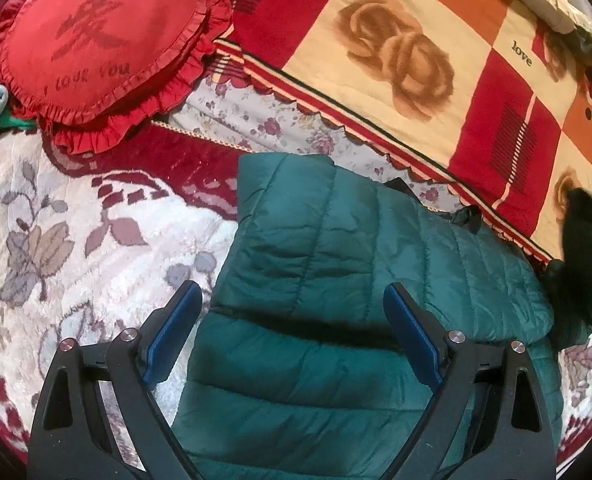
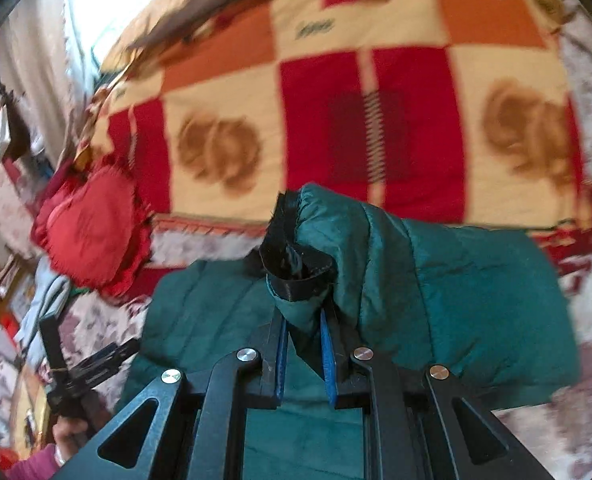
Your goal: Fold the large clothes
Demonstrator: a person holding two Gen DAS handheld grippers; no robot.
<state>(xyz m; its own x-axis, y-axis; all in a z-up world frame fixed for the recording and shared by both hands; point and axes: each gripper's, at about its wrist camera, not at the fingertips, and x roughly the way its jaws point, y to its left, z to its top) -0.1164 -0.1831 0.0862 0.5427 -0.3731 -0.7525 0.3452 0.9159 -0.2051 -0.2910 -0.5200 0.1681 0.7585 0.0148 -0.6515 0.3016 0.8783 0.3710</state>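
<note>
Green quilted jacket [image 1: 335,280] lies on the bed; right gripper [image 2: 303,320] clamps its sleeve cuff, left gripper [image 1: 292,320] gapes empty; heart cushion [image 1: 96,40] reads "I love you", blanket [image 1: 415,60] "love".

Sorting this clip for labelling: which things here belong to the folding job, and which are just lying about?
Job: green puffer jacket; right gripper clamped on its sleeve cuff; left gripper open above it.
Lying about: red heart pillow; rose-patterned blanket; floral bedspread.
</note>
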